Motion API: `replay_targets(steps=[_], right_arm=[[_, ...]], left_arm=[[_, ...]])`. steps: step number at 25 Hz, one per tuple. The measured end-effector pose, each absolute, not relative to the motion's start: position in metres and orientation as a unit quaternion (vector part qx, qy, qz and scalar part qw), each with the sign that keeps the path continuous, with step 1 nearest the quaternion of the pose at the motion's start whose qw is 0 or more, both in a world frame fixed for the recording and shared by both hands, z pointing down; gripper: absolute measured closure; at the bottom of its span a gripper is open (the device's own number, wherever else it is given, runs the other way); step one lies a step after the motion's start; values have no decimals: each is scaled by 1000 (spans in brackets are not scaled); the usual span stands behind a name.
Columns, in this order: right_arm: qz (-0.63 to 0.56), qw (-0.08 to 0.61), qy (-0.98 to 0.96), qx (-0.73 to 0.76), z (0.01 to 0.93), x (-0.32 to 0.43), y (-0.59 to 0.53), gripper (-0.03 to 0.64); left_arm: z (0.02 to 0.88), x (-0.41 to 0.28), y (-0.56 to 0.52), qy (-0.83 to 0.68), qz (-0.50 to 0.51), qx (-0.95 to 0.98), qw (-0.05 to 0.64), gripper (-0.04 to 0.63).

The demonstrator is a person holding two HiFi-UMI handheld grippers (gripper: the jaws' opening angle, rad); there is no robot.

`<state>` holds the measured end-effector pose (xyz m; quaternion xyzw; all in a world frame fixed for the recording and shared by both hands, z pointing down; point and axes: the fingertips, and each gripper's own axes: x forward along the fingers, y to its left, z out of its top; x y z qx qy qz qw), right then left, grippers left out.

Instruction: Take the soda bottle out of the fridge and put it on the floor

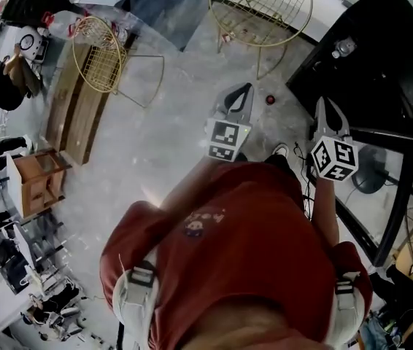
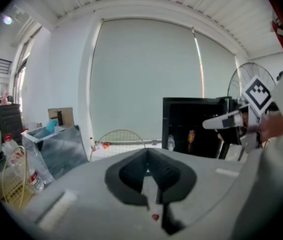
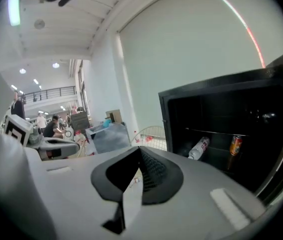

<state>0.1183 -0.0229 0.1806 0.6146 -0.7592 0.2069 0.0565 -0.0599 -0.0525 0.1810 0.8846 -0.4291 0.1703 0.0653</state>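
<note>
Left tongs [image 2: 147, 151] and right tongs [image 3: 139, 150] closed, empty; soda bottle [image 3: 199, 148] lies inside fridge [image 3: 216, 90]

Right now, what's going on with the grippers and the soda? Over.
Left gripper shut, empty. Right gripper shut, empty. Bottle lies tilted in the open fridge, beside an orange can. Nothing seen blocking it.

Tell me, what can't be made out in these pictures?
Bottle label: right gripper view, too small and blurred.
Can print: same view, dark and small.
Fridge inside: head view, hidden by its own top.
Floor under the person: head view, hidden by the torso.
</note>
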Motion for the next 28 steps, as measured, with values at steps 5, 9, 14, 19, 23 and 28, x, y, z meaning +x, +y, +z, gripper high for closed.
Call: replay_targets(steps=[5,9,14,19,23,28], right_arm=[[179,35,-762,621,132,124,-25,617],[166,46,-764,622,124,126,-30,617],[161,57,-762,625,128,128,-28,615],[158,64,-762,625,131,121,-25,615],[155,69,-761,626,133,126,-26,615],[160,67,-757,630,135,128,-20,615]], left_arm=[[129,-62,-60,-431,145,890,26,595],[115,-67,-67,-438,144,887,21,595],[120,-66,-69,-436,158,886,33,595],[120,-69,-66,-434,153,887,33,595],[123,-68,-68,-441,148,884,48,595],[121,-72,-65,-447,145,881,58,595]])
